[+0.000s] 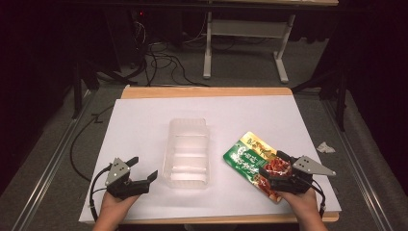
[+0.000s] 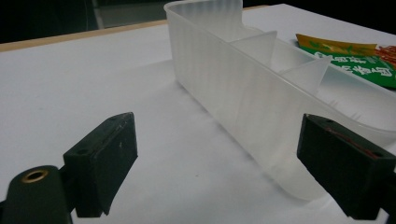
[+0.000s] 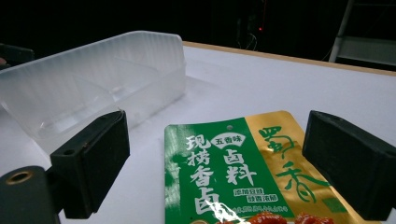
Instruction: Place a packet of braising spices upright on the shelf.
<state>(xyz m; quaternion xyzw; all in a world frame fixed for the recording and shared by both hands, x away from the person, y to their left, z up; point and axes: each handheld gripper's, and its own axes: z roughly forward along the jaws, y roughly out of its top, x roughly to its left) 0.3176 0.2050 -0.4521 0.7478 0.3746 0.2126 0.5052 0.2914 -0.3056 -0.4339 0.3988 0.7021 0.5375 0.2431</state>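
Observation:
A clear plastic tray (image 1: pixel 187 151) with inner dividers stands in the middle of the white table (image 1: pixel 144 120). Right of it lies a flat green and gold food pouch (image 1: pixel 248 156) with red print at its near end. My left gripper (image 1: pixel 143 168) rests low at the front left, open, its jaws pointing toward the tray's near left corner. In the left gripper view the tray (image 2: pixel 243 88) rises just ahead of my gripper (image 2: pixel 219 126). My right gripper (image 1: pixel 272 163) is open over the pouch's near end. The pouch (image 3: pixel 233 168) lies flat between the wide jaws of my right gripper (image 3: pixel 218 119), untouched.
A wooden edge (image 1: pixel 207 91) borders the table at the back. Grey floor surrounds it, with a crumpled paper scrap (image 1: pixel 325 147) at the right, black cables (image 1: pixel 159 60) behind, and a white table frame (image 1: pixel 245 43) farther off. Bare white surface lies behind the tray.

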